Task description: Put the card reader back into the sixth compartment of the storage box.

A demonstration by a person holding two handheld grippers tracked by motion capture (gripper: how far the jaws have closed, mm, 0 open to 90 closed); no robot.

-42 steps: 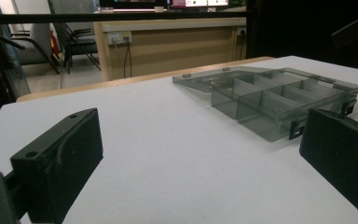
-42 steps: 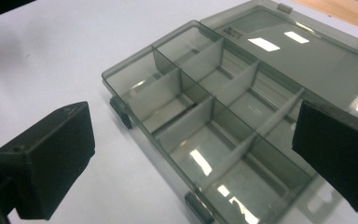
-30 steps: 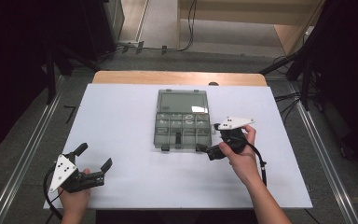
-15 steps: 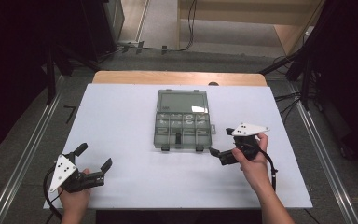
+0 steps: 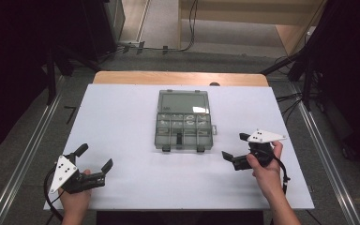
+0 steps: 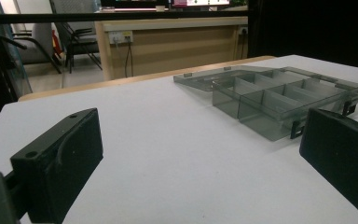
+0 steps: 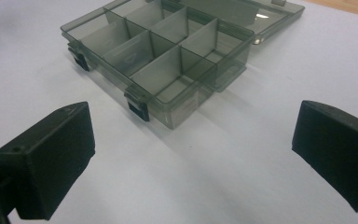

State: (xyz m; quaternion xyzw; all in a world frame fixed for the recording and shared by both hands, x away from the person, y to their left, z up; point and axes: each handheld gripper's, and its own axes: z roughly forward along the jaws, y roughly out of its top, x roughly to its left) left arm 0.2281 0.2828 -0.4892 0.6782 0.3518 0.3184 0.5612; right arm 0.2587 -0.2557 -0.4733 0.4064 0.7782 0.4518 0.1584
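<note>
Organizer box [image 5: 183, 123] lies open between two empty, spread tools.

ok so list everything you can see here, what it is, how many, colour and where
organizer box: 1, smoky grey clear plastic, centre of the table, lid open and lying flat on the far side, black latches on the near edge
compartments: several, divided by clear walls; a few small pale items inside, too small to identify
table: 1, white top with a wooden edge at the far side
chairs: a few, dark, in the background of the left gripper view
left gripper: 1, black with a grey plate, near left corner of the table, fingers open, holding nothing
right gripper: 1, black with a grey plate, right of the box and apart from it, fingers open, holding nothing
hands: 2, one on each gripper
</note>
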